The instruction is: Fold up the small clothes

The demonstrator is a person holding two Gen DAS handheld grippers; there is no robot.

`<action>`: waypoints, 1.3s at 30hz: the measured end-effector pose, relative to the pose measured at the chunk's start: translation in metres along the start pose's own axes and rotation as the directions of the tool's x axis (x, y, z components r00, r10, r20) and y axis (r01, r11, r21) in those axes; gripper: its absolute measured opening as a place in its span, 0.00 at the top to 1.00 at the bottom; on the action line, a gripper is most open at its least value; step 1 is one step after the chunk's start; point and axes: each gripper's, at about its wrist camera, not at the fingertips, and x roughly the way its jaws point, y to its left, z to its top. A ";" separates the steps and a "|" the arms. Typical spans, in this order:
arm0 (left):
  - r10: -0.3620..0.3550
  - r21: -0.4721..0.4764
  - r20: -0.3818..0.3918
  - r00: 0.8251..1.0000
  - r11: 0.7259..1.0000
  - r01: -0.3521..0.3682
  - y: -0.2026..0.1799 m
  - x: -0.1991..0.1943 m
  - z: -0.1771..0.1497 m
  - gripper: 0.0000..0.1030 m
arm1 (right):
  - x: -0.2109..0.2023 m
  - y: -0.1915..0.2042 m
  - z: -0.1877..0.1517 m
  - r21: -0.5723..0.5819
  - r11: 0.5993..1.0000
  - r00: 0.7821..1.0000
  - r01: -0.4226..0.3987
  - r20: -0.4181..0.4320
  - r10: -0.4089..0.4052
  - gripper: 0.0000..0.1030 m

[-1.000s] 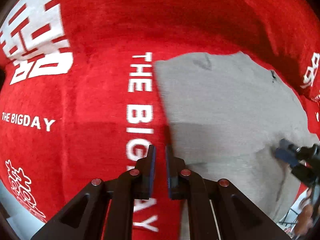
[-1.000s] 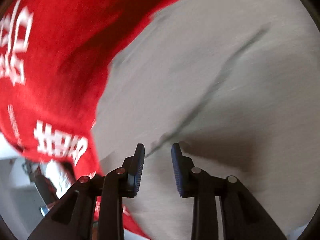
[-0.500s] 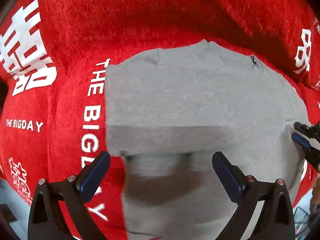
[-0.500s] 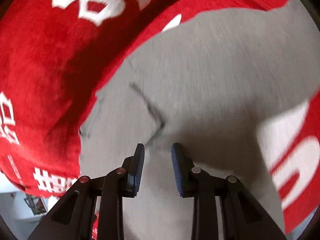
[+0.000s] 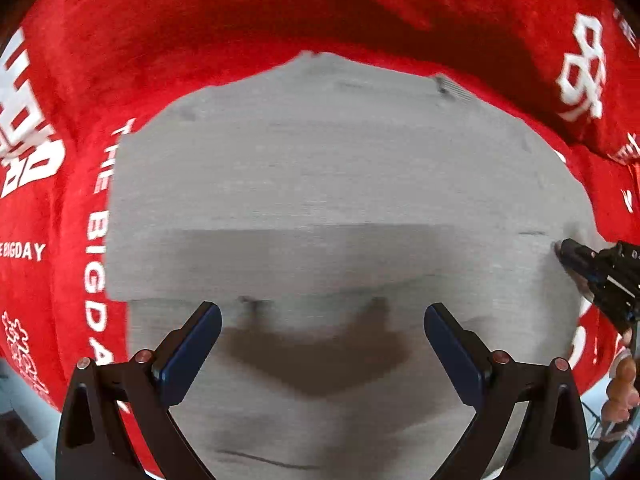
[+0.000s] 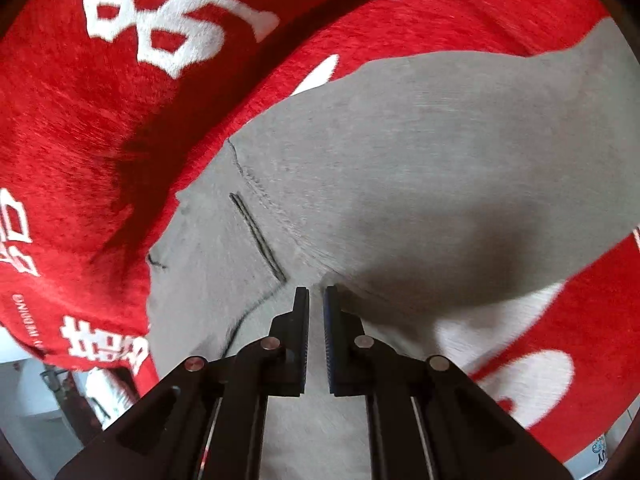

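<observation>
Left gripper (image 5: 322, 344) spread wide above grey garment (image 5: 320, 184); right gripper (image 6: 316, 300) just closed, jaws together at seam, cloth between pads unclear; thin pinch may slip, fold dragged askew on red blanket (image 5: 200, 32)

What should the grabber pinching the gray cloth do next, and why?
Probably lift that pinched edge and carry it across. The right gripper has just closed on a fold of the gray garment, which lies flat on the red blanket, while the left gripper hangs wide open above it, holding nothing.
</observation>
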 end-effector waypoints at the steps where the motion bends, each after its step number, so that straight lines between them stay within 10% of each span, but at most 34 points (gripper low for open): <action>1: -0.004 0.006 -0.007 1.000 1.000 0.004 -0.008 0.001 0.000 0.01 | -0.008 -0.009 0.000 0.009 1.000 1.000 -0.008 -0.004 0.008 0.88; 6: -0.018 0.027 -0.019 1.000 0.999 0.019 -0.045 0.003 -0.001 0.01 | -0.054 -0.069 0.003 0.092 0.995 0.998 -0.023 0.065 0.017 0.52; 17: -0.051 0.141 -0.048 0.998 0.988 0.057 -0.123 0.011 -0.007 0.01 | -0.112 -0.208 0.019 0.411 0.906 0.971 -0.099 0.241 -0.002 0.52; 32: -0.061 0.163 -0.064 0.996 0.984 0.070 -0.159 0.017 0.003 0.01 | -0.142 -0.237 0.068 0.458 0.822 0.892 -0.337 0.434 0.124 0.52; 35: -0.050 0.158 -0.054 0.997 0.986 0.058 -0.163 0.019 0.004 0.01 | -0.140 -0.238 0.072 0.468 0.795 0.884 -0.386 0.435 0.173 0.94; 39: -0.032 0.139 -0.021 0.999 0.990 0.034 -0.161 0.017 0.007 0.01 | -0.138 -0.223 0.076 0.412 0.788 0.858 -0.458 0.436 0.271 0.95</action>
